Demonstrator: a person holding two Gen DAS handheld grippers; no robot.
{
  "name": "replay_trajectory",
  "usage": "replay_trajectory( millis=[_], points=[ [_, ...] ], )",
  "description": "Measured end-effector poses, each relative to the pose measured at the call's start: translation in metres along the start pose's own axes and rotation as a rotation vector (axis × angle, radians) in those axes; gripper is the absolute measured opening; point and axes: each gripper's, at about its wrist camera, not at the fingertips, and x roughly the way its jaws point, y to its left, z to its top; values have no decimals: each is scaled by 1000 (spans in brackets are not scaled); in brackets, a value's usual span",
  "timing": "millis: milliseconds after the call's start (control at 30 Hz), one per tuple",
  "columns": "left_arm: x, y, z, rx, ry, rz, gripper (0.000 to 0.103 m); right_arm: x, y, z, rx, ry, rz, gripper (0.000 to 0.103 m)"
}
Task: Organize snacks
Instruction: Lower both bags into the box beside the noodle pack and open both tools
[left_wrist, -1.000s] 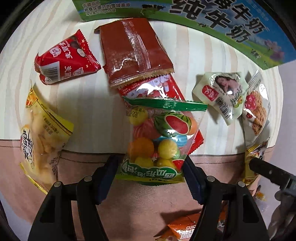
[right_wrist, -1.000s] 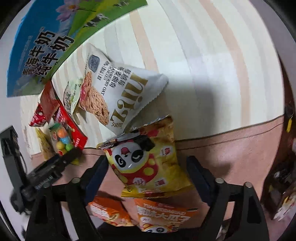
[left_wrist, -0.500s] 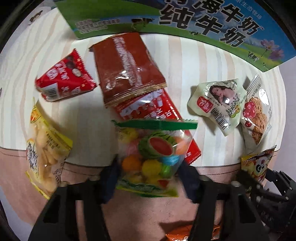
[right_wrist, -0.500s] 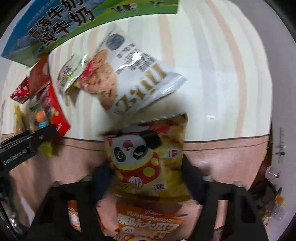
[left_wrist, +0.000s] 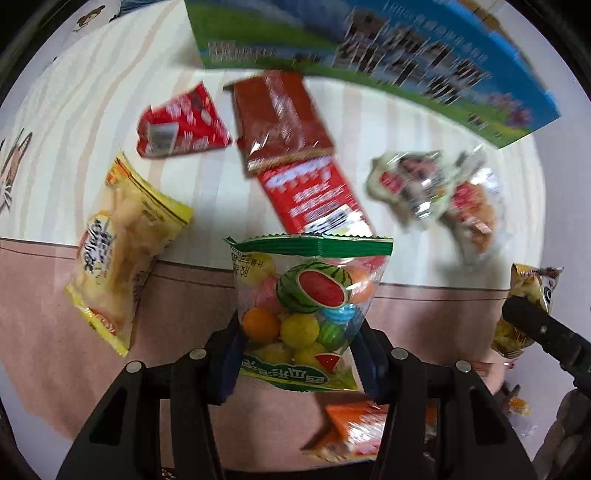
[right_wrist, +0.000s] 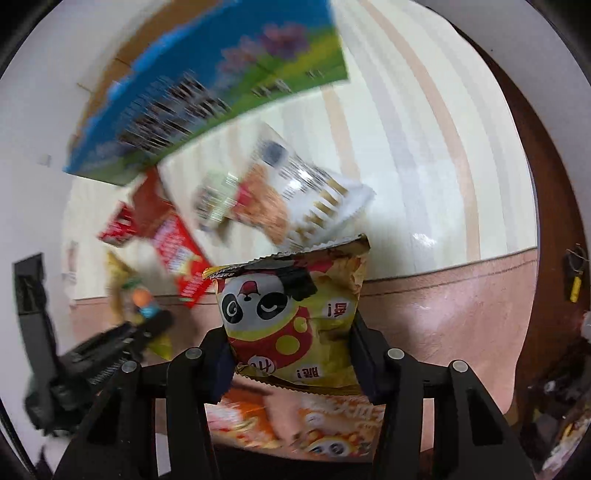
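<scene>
My left gripper is shut on the lower part of a clear candy bag with a green top and a watermelon picture, lifted above the table's edge. My right gripper has its jaws closing on a yellow panda snack bag; both pads press its sides and it hangs off the table. In the right wrist view the left gripper shows at the left with the candy bag. The left wrist view catches the right gripper's finger and the panda bag at its right edge.
On the striped tablecloth lie a yellow chip bag, a small red packet, a brown packet, a red packet and a white oat bag. A blue-green milk box stands behind. Orange packets lie below the table's edge.
Both grippers closed on their bags and rose; the candy bag and panda bag left the table and the other snacks look farther away.
</scene>
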Motion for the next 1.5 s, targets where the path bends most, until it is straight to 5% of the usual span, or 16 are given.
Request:
replay_trajectory(
  millis=[267, 433, 533, 767, 1000, 1200, 1300, 1367, 1433, 1500],
  points=[
    [-99, -24, 58, 20, -145, -146, 50, -78, 48, 70, -53, -124, 159, 55],
    [-134, -46, 131, 58, -217, -141, 50, -105, 84, 131, -125, -213, 124, 55],
    [-129, -49, 181, 58, -201, -114, 50, -100, 98, 165, -158, -214, 82, 55],
    [-56, -39, 259, 1, -23, -93, 50, -45, 116, 226, -183, -136, -3, 55],
    [4, -37, 275, -25, 132, -88, 50, 23, 118, 237, -188, -30, -41, 55],
    [26, -36, 273, -19, 174, -79, 50, 52, 111, 239, -182, 42, -47, 56],
    [33, -37, 269, -5, 206, -59, 51, 61, 107, 238, -177, 93, -49, 66],
    [32, -37, 268, -5, 197, -43, 58, 63, 107, 238, -177, 104, -61, 96],
    [28, -34, 267, -16, 176, -50, 89, 62, 107, 236, -181, 122, -62, 96],
    [21, -33, 267, -21, 156, -42, 94, 58, 107, 235, -179, 126, -72, 96]
  ],
)
